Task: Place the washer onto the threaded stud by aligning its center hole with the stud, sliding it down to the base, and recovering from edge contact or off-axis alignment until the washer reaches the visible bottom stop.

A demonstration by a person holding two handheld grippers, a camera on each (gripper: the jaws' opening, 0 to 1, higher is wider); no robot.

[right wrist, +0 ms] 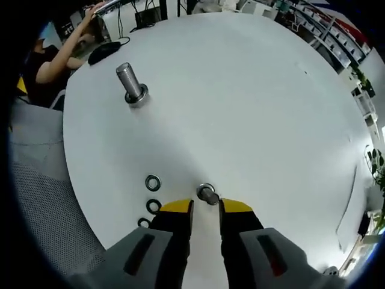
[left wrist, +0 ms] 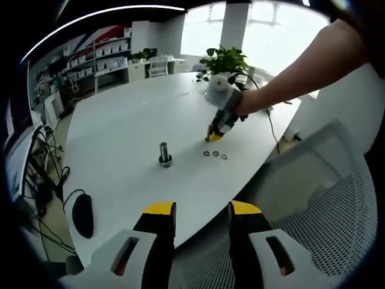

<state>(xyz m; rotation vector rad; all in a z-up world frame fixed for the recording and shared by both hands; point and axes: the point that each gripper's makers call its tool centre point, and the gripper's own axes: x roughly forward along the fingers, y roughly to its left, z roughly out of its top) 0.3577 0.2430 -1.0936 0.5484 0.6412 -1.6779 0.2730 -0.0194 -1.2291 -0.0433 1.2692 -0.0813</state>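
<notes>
The large white round-edged table [right wrist: 252, 90] carries everything. On it the grey threaded metal stud [right wrist: 129, 81] stands upright on its wider base, well apart from the washers. In the left gripper view the same stud [left wrist: 164, 153] sits mid-table, with the right gripper [left wrist: 215, 136] reaching down to the table surface near a row of small rings.

The right gripper [right wrist: 206, 208] has its yellow-tipped jaws a narrow gap apart, and just at their tips lies a small silver metal washer [right wrist: 207, 194]; whether the jaws pinch it or merely touch it I cannot tell. Three more dark-centred metal spare washers [right wrist: 153, 182] lie flat in a line just beside the left jaw. The left gripper [left wrist: 202, 211] hovers off the table edge, jaws spread wide, holding nothing.

The step in hand looks like the pick-up. To do it well, grip the washer by its rim so the centre hole stays clear, lift it level, carry it over the stud, and lower it squarely; a tilted washer would likely catch on the threads.
</notes>
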